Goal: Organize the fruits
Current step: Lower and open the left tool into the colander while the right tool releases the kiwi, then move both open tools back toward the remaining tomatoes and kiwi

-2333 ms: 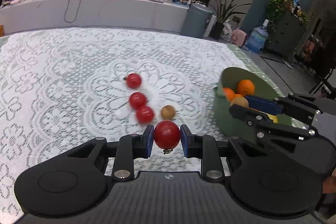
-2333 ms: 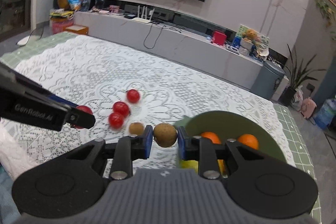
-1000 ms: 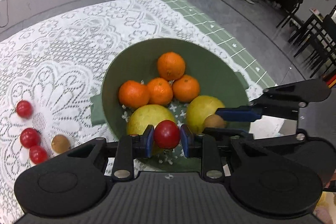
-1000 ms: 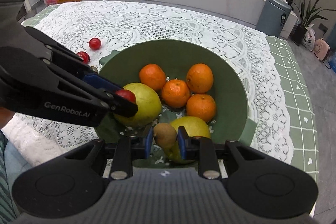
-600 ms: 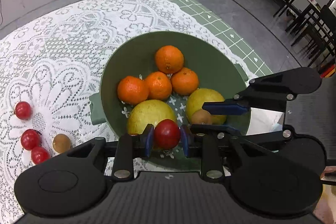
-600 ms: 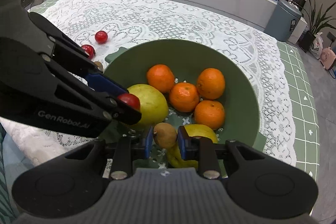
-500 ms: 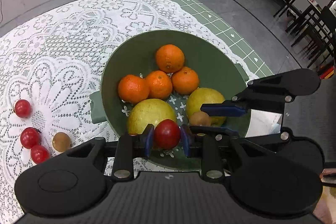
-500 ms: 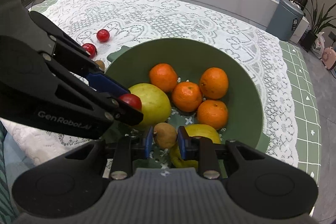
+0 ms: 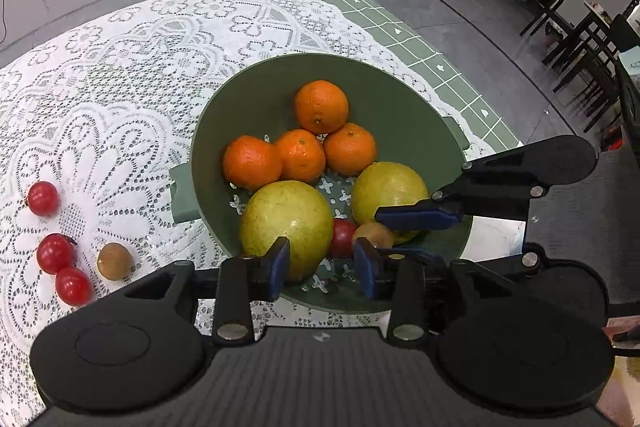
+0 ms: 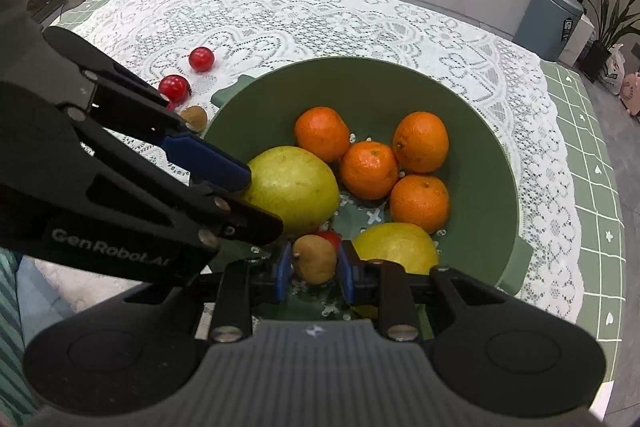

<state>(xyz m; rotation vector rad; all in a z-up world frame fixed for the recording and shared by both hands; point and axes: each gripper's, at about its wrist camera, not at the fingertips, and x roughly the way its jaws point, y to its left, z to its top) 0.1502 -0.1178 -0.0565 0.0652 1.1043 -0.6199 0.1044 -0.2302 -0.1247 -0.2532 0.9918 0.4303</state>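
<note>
A green bowl [image 9: 400, 95] [image 10: 472, 115] holds several oranges [image 9: 321, 106] [image 10: 420, 142] and two yellow-green fruits [image 9: 286, 225] [image 10: 292, 185]. My left gripper [image 9: 322, 263] is open and empty over the bowl's near side. The red tomato [image 9: 343, 237] it carried lies in the bowl between the two yellow-green fruits; it also shows in the right wrist view [image 10: 331, 237]. My right gripper [image 10: 313, 269] is shut on a brown kiwi [image 10: 314, 259] [image 9: 374, 235] just above the bowl's bottom, next to that tomato.
On the white lace tablecloth [image 9: 120, 67] left of the bowl lie three red tomatoes [image 9: 42, 198] [image 9: 55, 253] [image 9: 73, 286] and a brown kiwi [image 9: 114, 261]. The table's edge and the floor lie beyond the bowl's right side.
My left gripper has opened and let the tomato drop into the bowl. The right gripper still holds the kiwi low in the bowl.
</note>
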